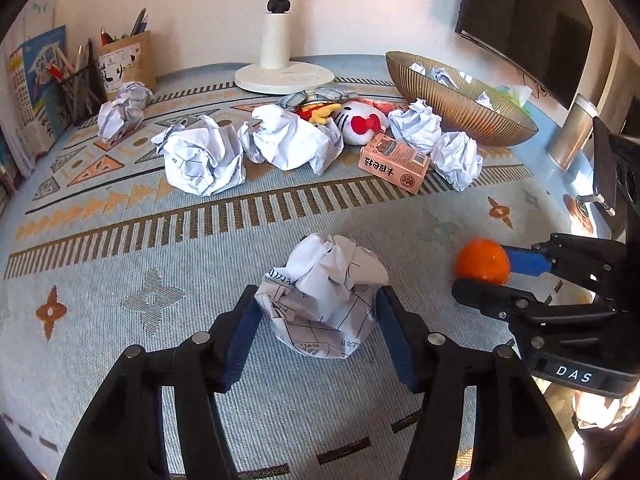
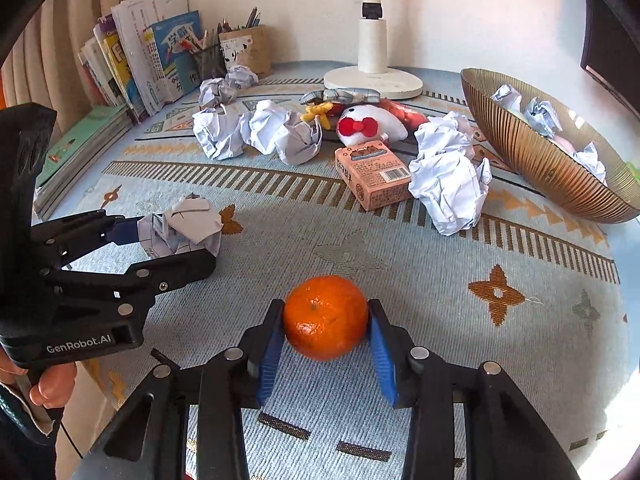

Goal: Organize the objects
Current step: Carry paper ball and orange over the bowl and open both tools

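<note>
A crumpled paper ball (image 1: 324, 288) lies on the patterned tablecloth, near the front. My left gripper (image 1: 318, 296) straddles it, with both blue pads pressed against its sides. From the right wrist view the same paper ball (image 2: 184, 224) sits pinched in the left gripper (image 2: 176, 244). An orange tangerine (image 2: 326, 316) rests on the cloth, and my right gripper (image 2: 325, 308) is shut on it, one pad against each side. In the left wrist view the tangerine (image 1: 482, 266) and the right gripper (image 1: 480, 276) are at the right.
A ribbed golden bowl (image 1: 460, 108) at the back right holds crumpled papers. Several more paper balls, a pink box (image 1: 394, 164) and a white plush toy (image 1: 356, 120) lie across the middle. A white lamp base (image 1: 284, 76), pen holders (image 1: 124, 60) and books (image 2: 132, 60) stand behind.
</note>
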The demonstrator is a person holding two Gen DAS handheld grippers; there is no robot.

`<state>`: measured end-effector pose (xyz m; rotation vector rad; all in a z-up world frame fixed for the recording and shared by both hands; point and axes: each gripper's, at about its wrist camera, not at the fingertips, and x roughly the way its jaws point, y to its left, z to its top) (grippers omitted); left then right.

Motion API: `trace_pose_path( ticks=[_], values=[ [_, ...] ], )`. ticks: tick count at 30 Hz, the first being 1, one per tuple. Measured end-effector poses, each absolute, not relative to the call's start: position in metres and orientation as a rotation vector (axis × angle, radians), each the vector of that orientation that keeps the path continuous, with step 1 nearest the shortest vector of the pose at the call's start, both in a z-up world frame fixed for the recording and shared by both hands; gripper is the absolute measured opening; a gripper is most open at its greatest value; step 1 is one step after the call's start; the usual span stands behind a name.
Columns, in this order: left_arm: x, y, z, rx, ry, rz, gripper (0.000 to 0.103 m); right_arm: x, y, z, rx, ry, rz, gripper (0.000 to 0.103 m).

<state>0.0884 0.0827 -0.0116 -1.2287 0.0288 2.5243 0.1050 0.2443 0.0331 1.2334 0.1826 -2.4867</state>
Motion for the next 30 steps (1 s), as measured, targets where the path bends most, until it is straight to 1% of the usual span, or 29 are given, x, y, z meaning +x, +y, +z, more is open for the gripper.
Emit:
trace_pose_path(
  ticks=[2, 5, 7, 9, 11, 14, 19, 20, 21, 22, 23, 24, 26, 30],
  values=[
    [0.088, 0.081, -0.002, -1.178, 0.013, 2.552, 0.055, 0.105, 0.255, 0.049, 1.180, 0.155, -2.532, 0.039],
    [0.084, 0.088, 0.032, -1.039, -0.009, 2.586, 0.055, 0.096, 0.294, 0.096, 1.021, 0.073, -2.678, 0.039],
    [0.072, 0.101, 0.062, -0.923, -0.044, 2.582, 0.055, 0.084, 0.328, 0.128, 0.924, -0.026, -2.804, 0.039],
    [0.053, 0.124, 0.089, -0.840, -0.054, 2.542, 0.055, 0.067, 0.365, 0.147, 0.887, -0.145, -2.925, 0.039],
    [0.031, 0.156, 0.106, -0.782, -0.029, 2.524, 0.055, 0.045, 0.396, 0.153, 0.932, -0.269, -2.992, 0.039],
    [-0.003, 0.205, 0.111, -0.775, 0.005, 2.471, 0.055, 0.016, 0.426, 0.144, 1.012, -0.414, -2.960, 0.039],
    [-0.040, 0.264, 0.093, -0.839, 0.017, 2.396, 0.055, -0.007, 0.450, 0.125, 1.099, -0.497, -2.954, 0.039],
    [-0.044, 0.270, 0.089, -0.835, 0.019, 2.384, 0.058, -0.010, 0.452, 0.122, 1.117, -0.512, -2.940, 0.040],
    [-0.046, 0.275, 0.086, -0.831, 0.025, 2.382, 0.060, -0.011, 0.455, 0.120, 1.130, -0.530, -2.935, 0.043],
    [-0.047, 0.279, 0.083, -0.835, 0.034, 2.389, 0.071, -0.011, 0.458, 0.117, 1.131, -0.549, -2.937, 0.046],
    [-0.048, 0.280, 0.080, -0.841, 0.039, 2.397, 0.083, -0.009, 0.460, 0.117, 1.119, -0.560, -2.941, 0.052],
    [-0.048, 0.280, 0.079, -0.841, 0.039, 2.402, 0.086, -0.006, 0.462, 0.118, 1.099, -0.564, -2.946, 0.057],
    [-0.044, 0.273, 0.077, -0.849, 0.025, 2.398, 0.087, 0.003, 0.458, 0.122, 1.054, -0.544, -2.951, 0.060],
    [-0.025, 0.239, 0.082, -0.855, -0.066, 2.408, 0.087, 0.025, 0.433, 0.137, 0.969, -0.421, -2.956, 0.060]
  ],
)
